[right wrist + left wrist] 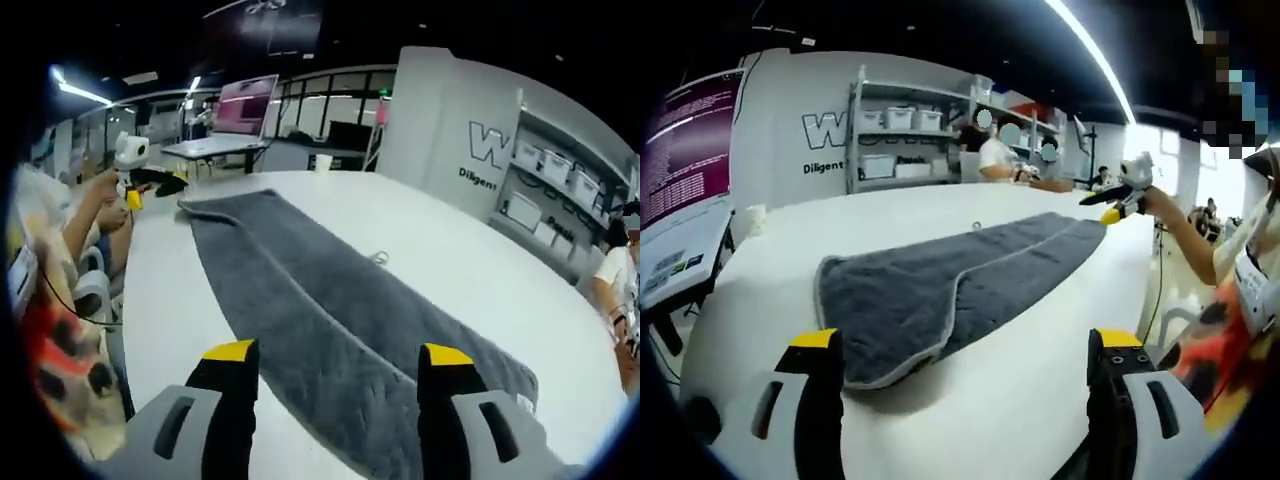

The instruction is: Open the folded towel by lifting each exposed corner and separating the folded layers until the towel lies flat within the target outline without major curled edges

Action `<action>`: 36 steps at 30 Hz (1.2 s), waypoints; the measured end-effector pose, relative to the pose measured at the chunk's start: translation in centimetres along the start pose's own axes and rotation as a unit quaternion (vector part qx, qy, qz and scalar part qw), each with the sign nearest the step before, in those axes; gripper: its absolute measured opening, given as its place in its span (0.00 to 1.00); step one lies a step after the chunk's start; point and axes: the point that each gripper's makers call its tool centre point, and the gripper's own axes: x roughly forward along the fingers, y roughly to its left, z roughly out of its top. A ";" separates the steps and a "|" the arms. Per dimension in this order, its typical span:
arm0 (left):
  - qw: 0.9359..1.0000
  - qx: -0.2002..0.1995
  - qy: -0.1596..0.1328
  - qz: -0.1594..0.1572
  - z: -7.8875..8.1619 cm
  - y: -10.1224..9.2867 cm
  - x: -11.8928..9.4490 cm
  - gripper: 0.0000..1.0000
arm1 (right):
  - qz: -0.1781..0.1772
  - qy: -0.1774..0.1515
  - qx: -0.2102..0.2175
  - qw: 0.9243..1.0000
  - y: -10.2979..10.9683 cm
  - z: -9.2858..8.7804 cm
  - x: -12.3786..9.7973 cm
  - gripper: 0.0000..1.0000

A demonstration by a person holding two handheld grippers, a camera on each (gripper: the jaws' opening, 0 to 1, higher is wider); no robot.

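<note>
The table [1040, 400] is wide, white and rounded, and carries the towel [940, 290]. The towel is grey, long and narrow, lying along the table with one layer folded lengthwise over another; a pale hem runs along the fold edge. A small loop [380, 257] sits on the table just beside the towel's long edge.

Left gripper [965, 375]: jaws spread wide, nothing between them. The tips sit low over the table at the near short end of the towel; the left jaw overlaps the towel's corner in the left gripper view, but contact cannot be confirmed. In the right gripper view this gripper [150, 180] appears at the far end of the towel, held in a hand [100, 200].

Right gripper [340, 370]: jaws spread wide, nothing clamped. The tips hover over the opposite end of the towel. In the left gripper view this gripper [1120, 195] hangs at the towel's far tip; whether it touches the cloth cannot be told.

Surroundings: a shelf rack [910, 135] with bins against a white wall, a screen [685, 140] beyond the table edge, and a paper cup [322, 162] near the far rim. People stand at the rack.
</note>
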 end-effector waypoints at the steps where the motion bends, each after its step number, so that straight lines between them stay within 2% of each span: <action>1: 1.000 -0.003 -0.004 -0.003 0.1 -0.1 0.0 0.99 | 0.006 0.000 -0.005 1.000 -0.1 0.2 0.6 0.58; 3: 1.000 -0.010 -0.012 -0.004 0.3 -0.1 0.0 0.99 | 0.024 0.007 -0.009 1.000 -0.3 0.3 2.0 0.55; 5: 1.000 -0.013 -0.016 -0.004 0.5 0.0 -0.1 0.99 | 0.028 0.008 -0.011 1.000 -0.3 0.4 2.3 0.50; 7: 1.000 -0.014 -0.017 -0.002 0.5 0.1 0.0 0.99 | 0.058 0.023 -0.025 0.998 -0.4 0.3 4.7 0.45; 11: 1.000 -0.008 -0.014 -0.003 0.4 0.1 0.1 0.99 | 0.082 0.034 -0.031 0.996 -0.3 0.0 6.6 0.36; 14: 1.000 -0.006 -0.017 -0.008 0.6 -0.2 0.1 0.99 | 0.108 0.056 -0.044 0.992 0.4 -0.9 7.8 0.34; 16: 1.000 -0.007 -0.021 -0.009 0.8 -0.2 0.2 0.99 | 0.111 0.066 -0.045 0.991 0.2 -1.4 8.5 0.32; 20: 1.000 -0.006 -0.024 -0.009 1.1 -0.3 0.4 0.98 | 0.122 0.081 -0.042 0.988 0.0 -2.4 9.3 0.29; 24: 1.000 -0.003 -0.022 -0.015 1.1 -0.6 0.6 0.98 | 0.146 0.078 -0.036 0.985 0.8 -2.5 9.2 0.15; 30: 1.000 -0.003 -0.021 -0.013 1.0 -0.5 0.7 0.97 | 0.158 0.079 -0.042 0.983 1.3 -2.8 9.1 0.08; 36: 1.000 -0.002 -0.018 -0.014 1.0 -0.5 0.8 0.97 | 0.164 0.072 -0.069 0.981 1.7 -2.8 8.6 0.01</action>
